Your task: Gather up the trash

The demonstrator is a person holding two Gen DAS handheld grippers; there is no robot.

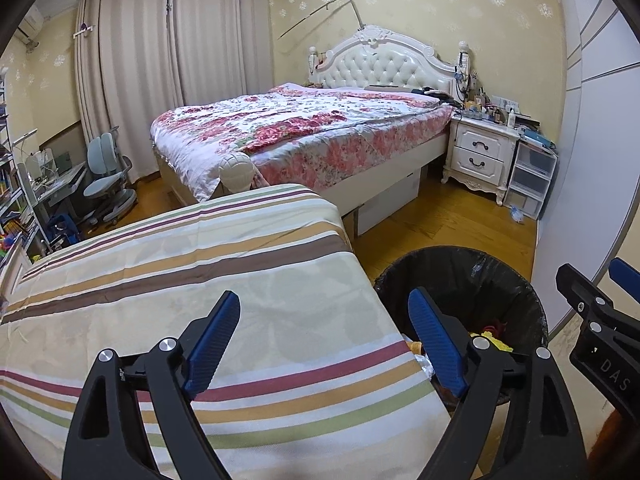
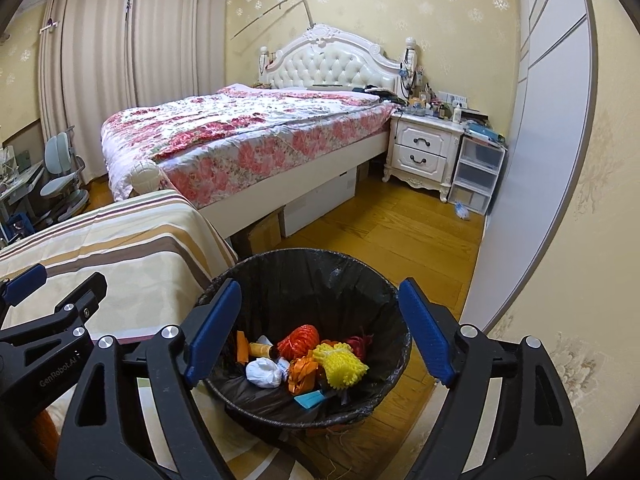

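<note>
A bin with a black liner (image 2: 312, 280) stands on the wood floor beside a striped cloth surface (image 2: 132, 248). Inside lie a yellow foam net (image 2: 340, 362), an orange-red net (image 2: 298, 340), a white crumpled wad (image 2: 263, 374), an orange wrapper (image 2: 302, 374) and a blue scrap (image 2: 310, 400). My right gripper (image 2: 320, 332) is open and empty, above the bin's opening. My left gripper (image 1: 326, 344) is open and empty, over the striped cloth's (image 1: 200, 280) right edge, next to the bin (image 1: 460, 276). The right gripper's body shows at the left wrist view's right edge (image 1: 600, 320).
A floral bed (image 2: 248, 132) stands behind, with boxes (image 2: 320, 204) under it. A white nightstand (image 2: 424, 148) and plastic drawers (image 2: 476, 176) are at the back right, with a small scrap (image 2: 462, 210) on the floor. A white wardrobe (image 2: 540, 140) runs along the right. A desk chair (image 1: 108, 176) is at the far left.
</note>
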